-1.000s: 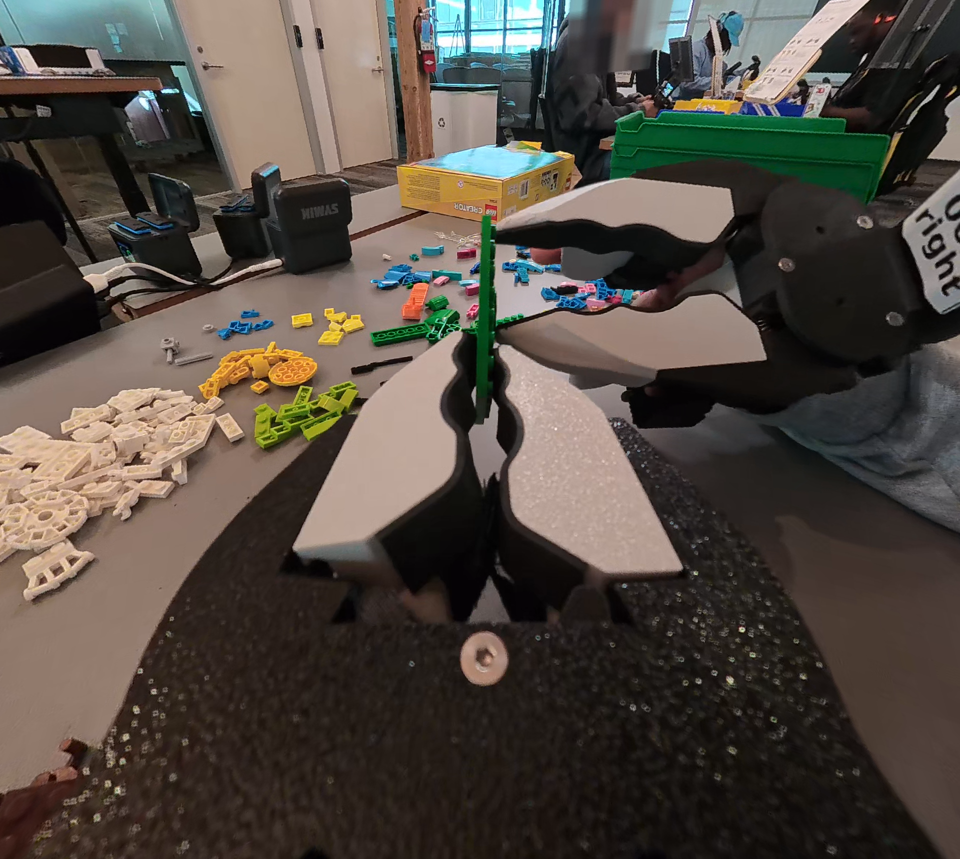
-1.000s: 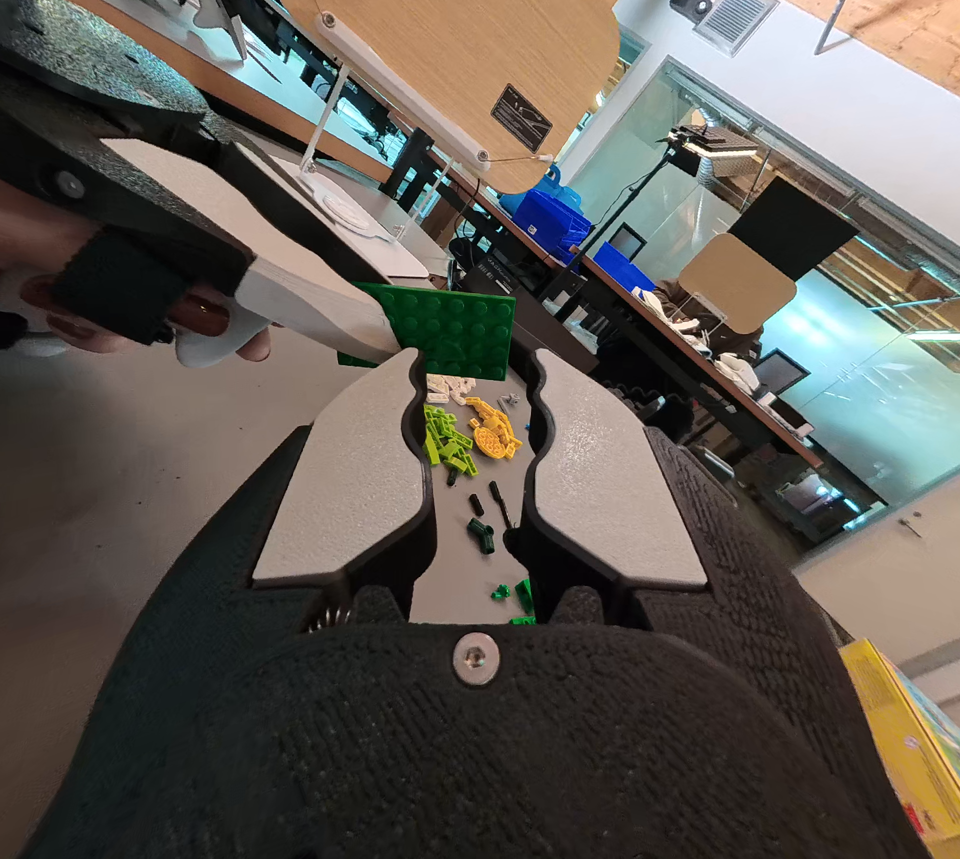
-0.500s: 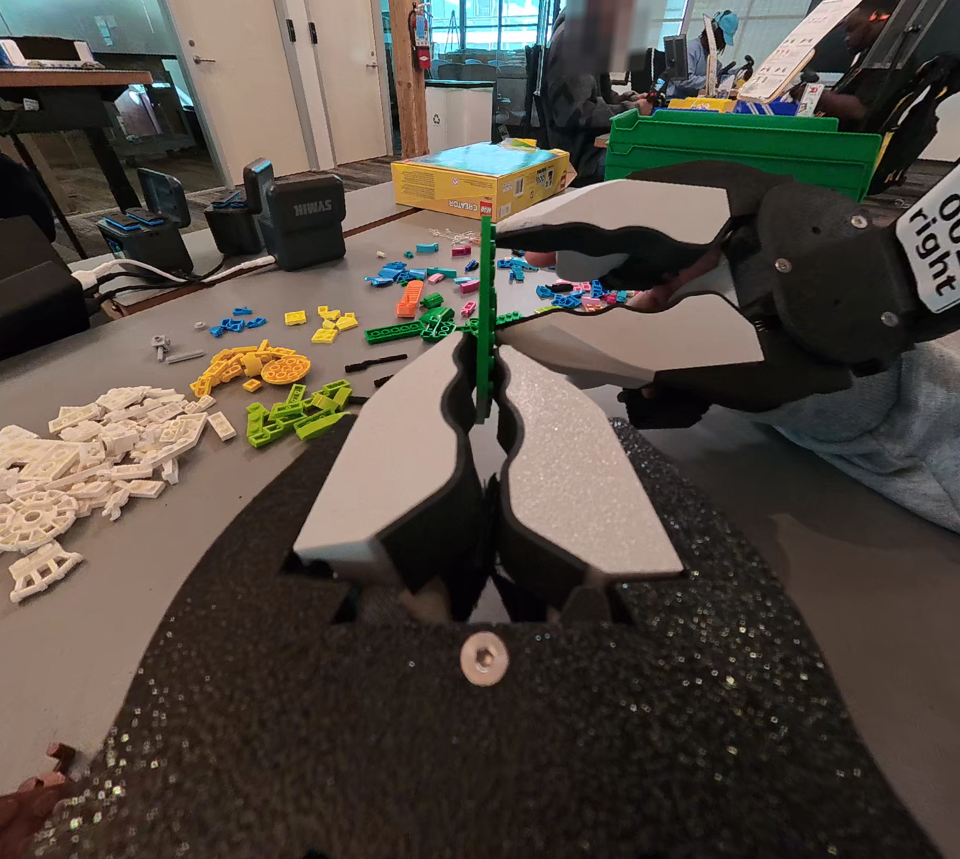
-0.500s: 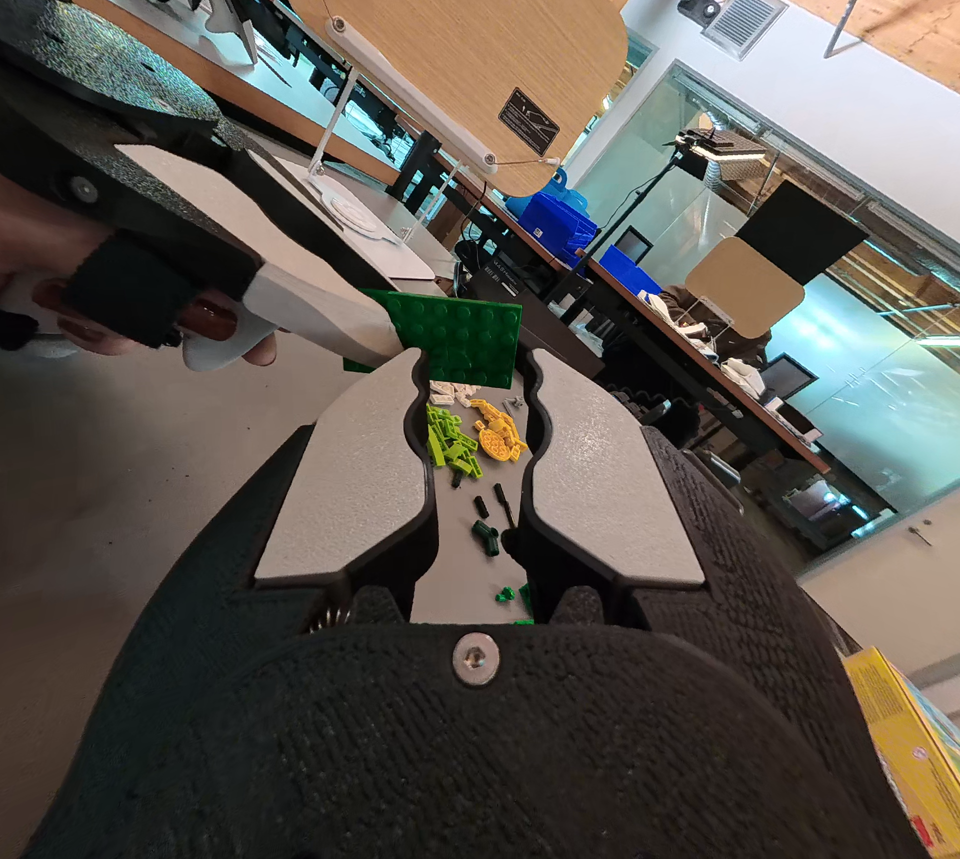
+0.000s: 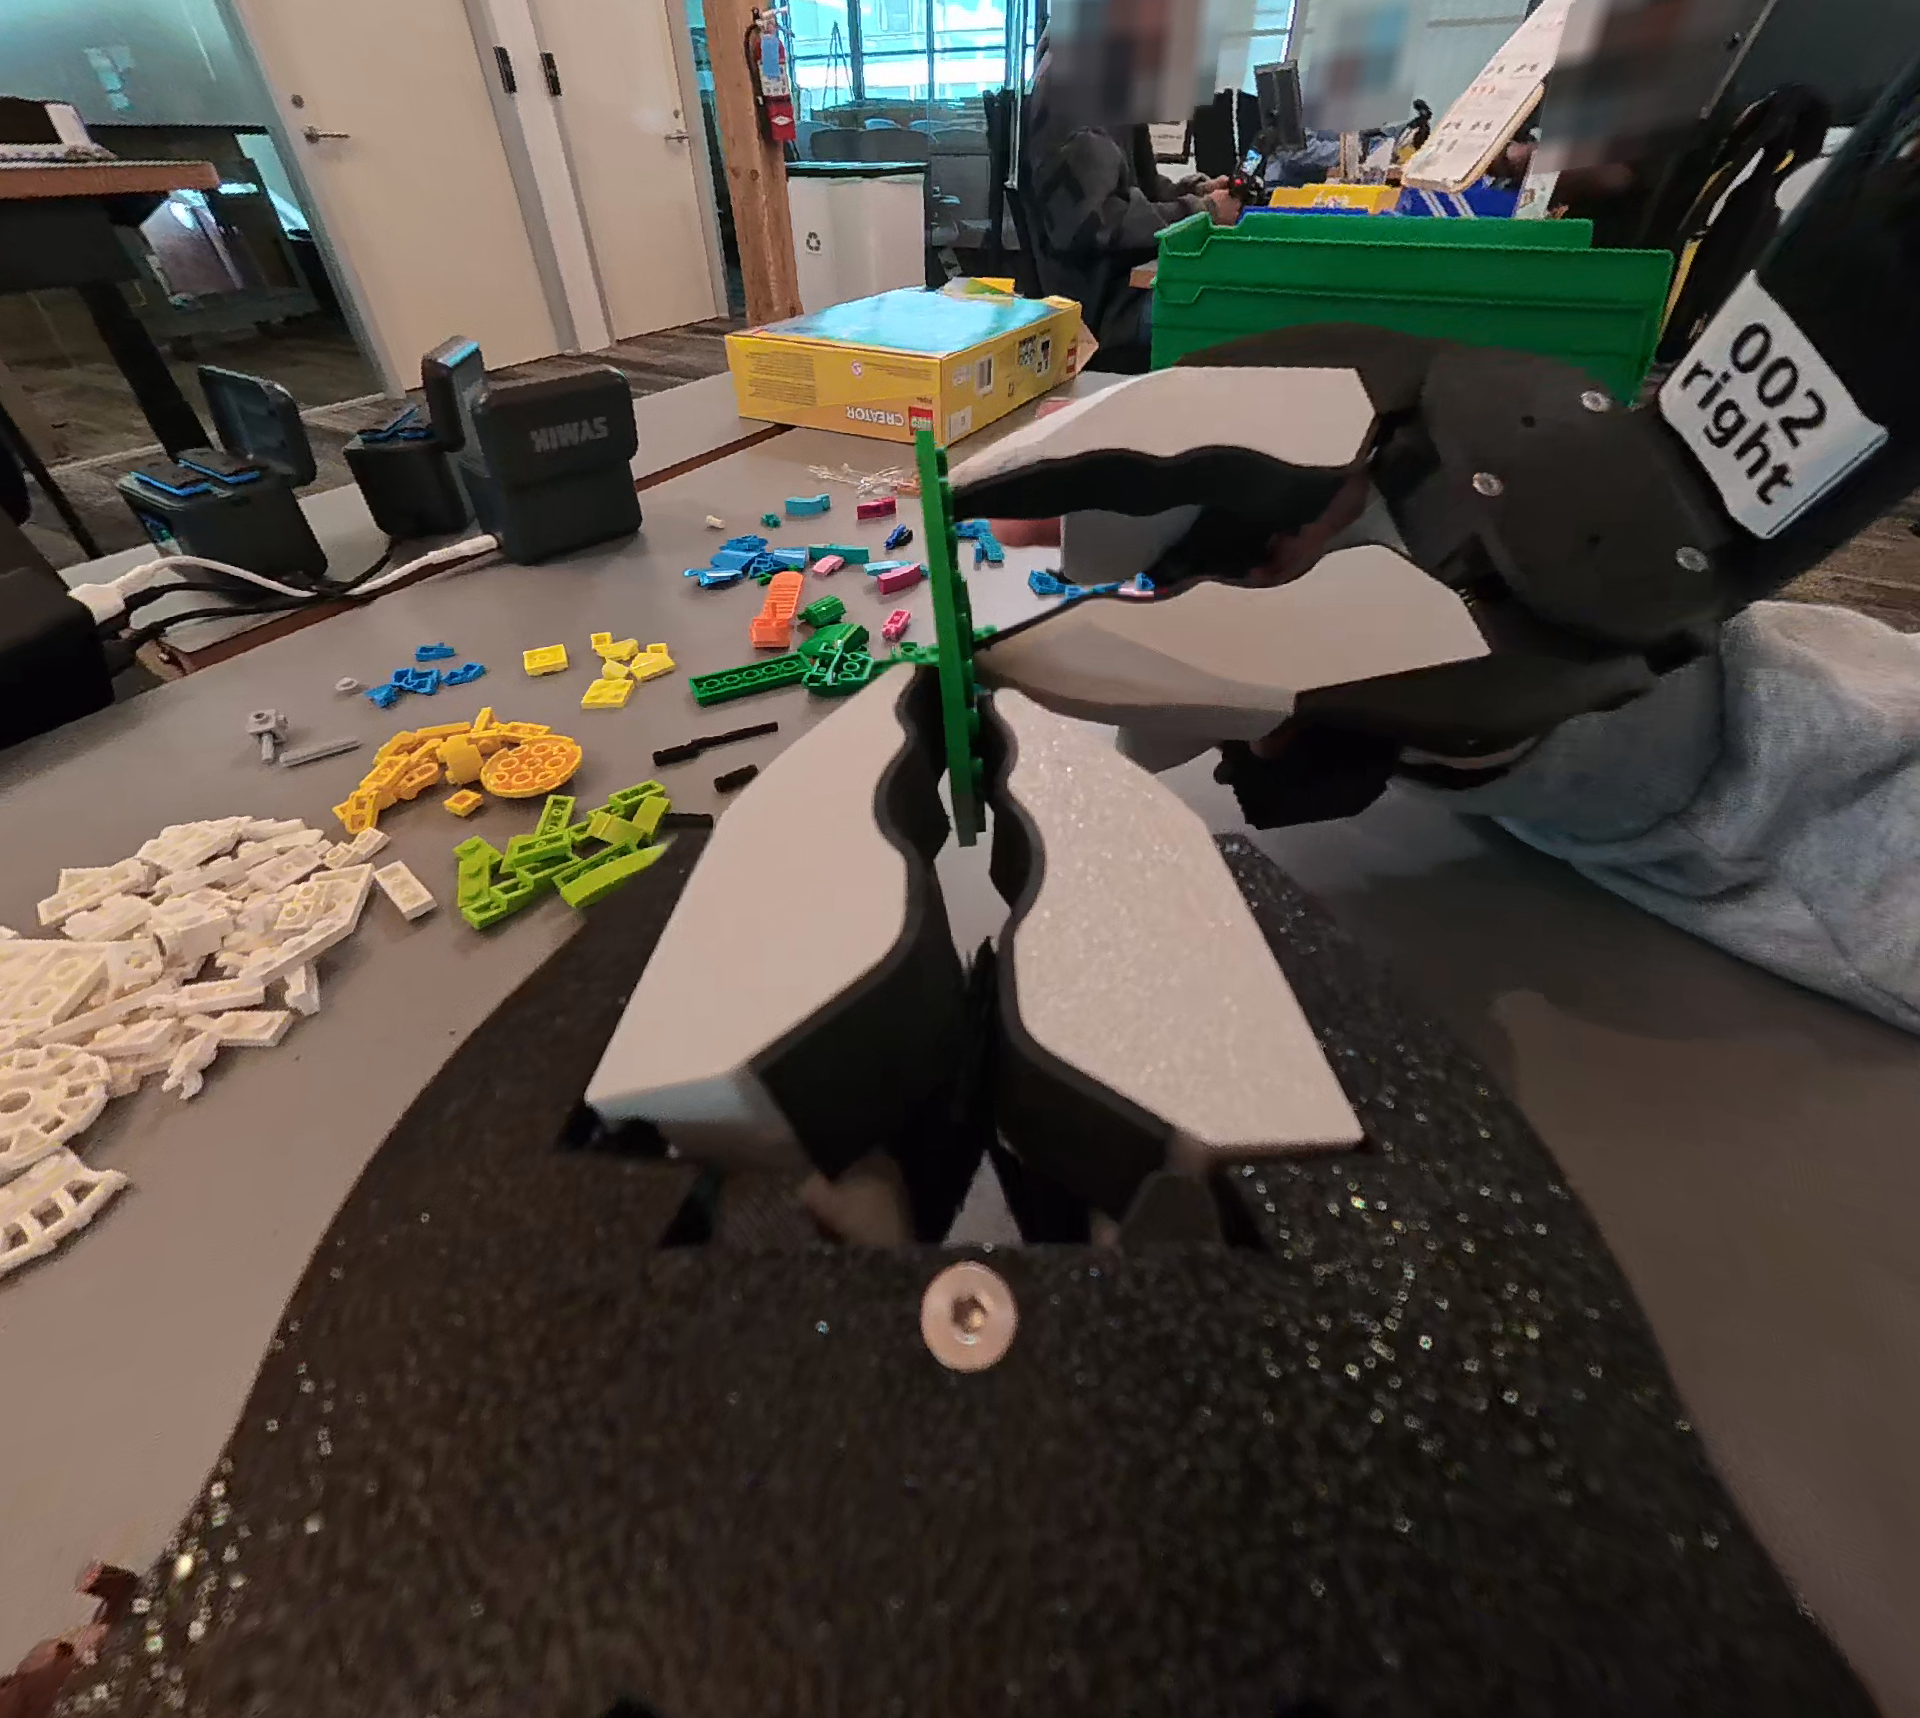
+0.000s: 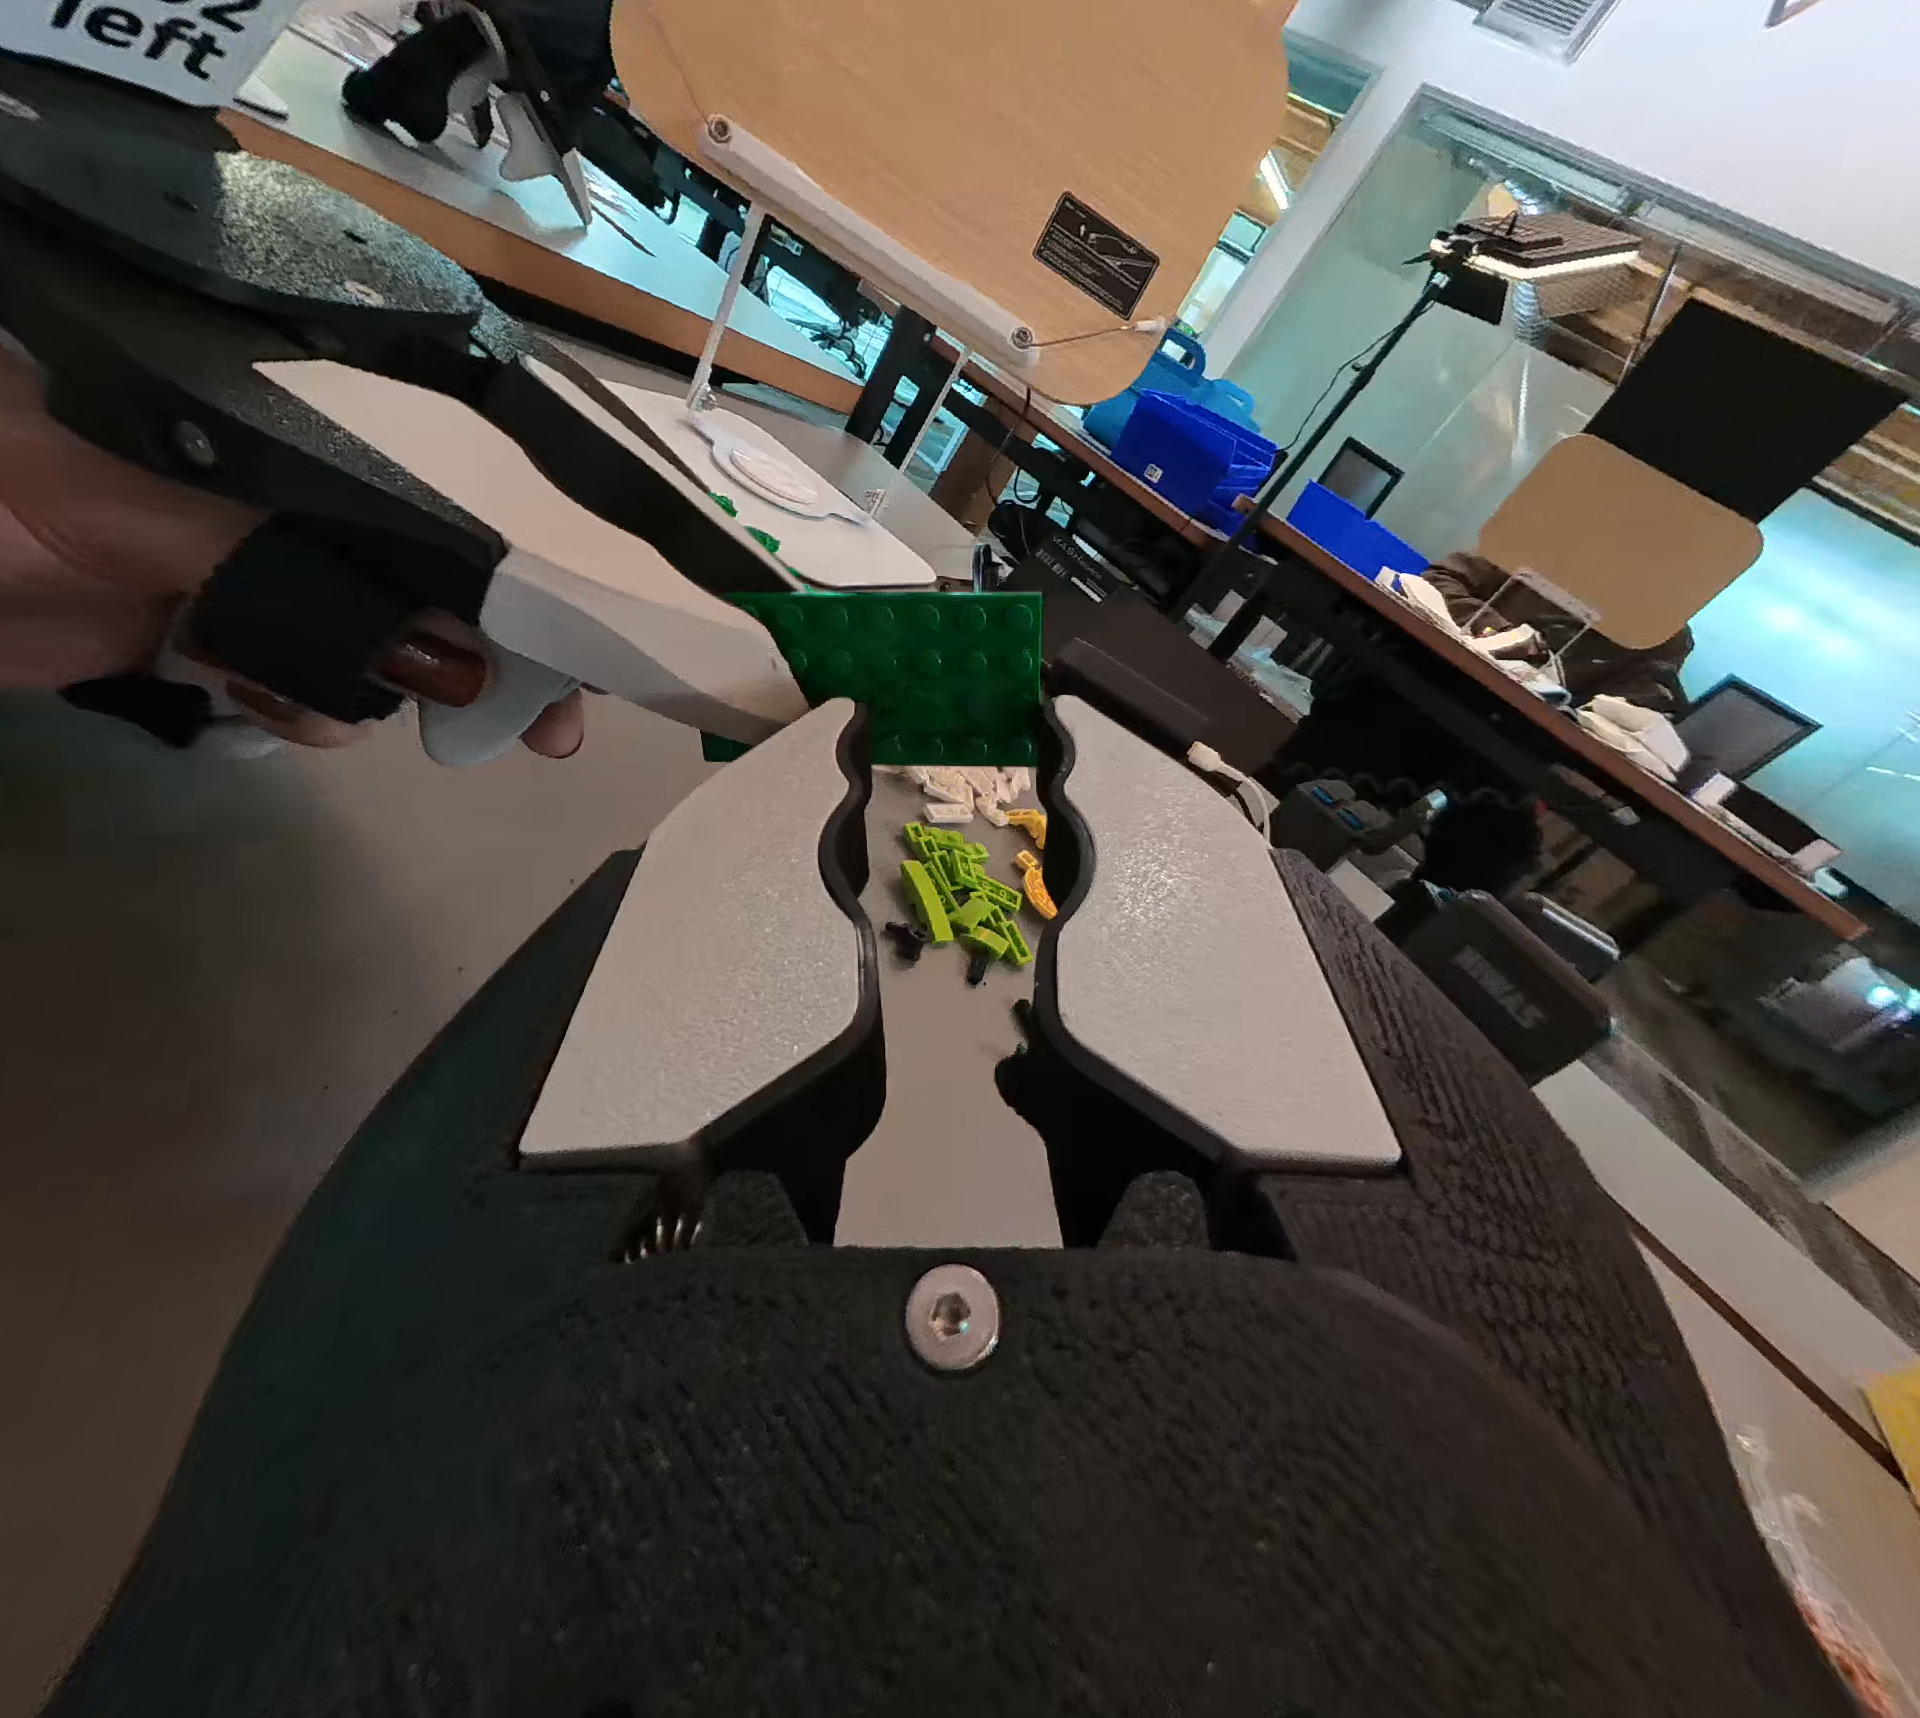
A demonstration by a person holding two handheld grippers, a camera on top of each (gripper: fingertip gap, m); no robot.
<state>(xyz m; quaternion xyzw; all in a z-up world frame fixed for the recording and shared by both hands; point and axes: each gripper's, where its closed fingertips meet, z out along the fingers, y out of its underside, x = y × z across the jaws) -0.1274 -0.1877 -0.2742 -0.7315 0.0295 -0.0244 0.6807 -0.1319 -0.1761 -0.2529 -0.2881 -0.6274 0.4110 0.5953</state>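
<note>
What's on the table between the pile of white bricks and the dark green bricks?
In the left wrist view, between the white bricks and the dark green bricks lie orange-yellow bricks, lime bricks and small yellow bricks.

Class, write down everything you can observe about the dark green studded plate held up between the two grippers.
The green plate is a thin, flat rectangle of glossy plastic, its face covered in rows of round studs. It stands on edge above the grey table. The left gripper clamps one end between its pads; the right gripper's open fingertips straddle its width.
</note>
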